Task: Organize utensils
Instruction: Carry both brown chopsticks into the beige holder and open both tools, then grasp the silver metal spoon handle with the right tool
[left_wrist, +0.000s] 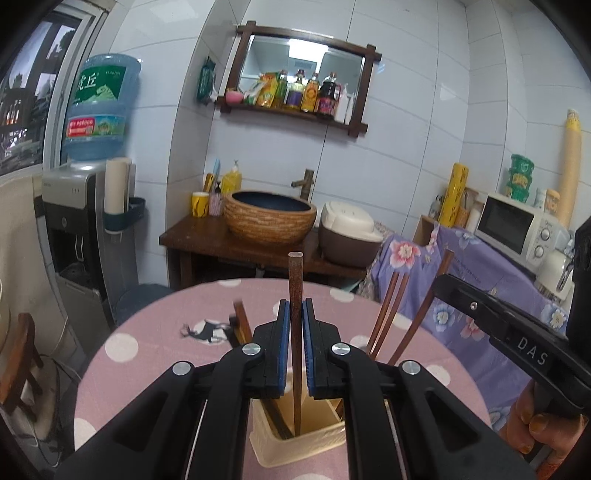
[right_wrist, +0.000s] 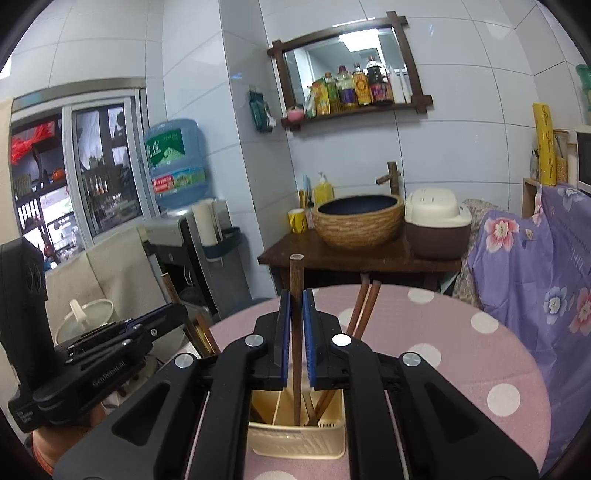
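Note:
In the left wrist view my left gripper is shut on a brown chopstick. The chopstick stands upright with its lower end inside a cream utensil holder. Several more chopsticks lean out of the holder to the right, and my right gripper reaches in from the right. In the right wrist view my right gripper is shut on another upright brown chopstick, its tip down in the cream holder. Two chopsticks lean beside it. The left gripper shows at the left.
The holder stands on a round table with a pink polka-dot cloth. Behind it are a dark wooden stand with a basin, a rice cooker, a water dispenser, a microwave and purple floral fabric.

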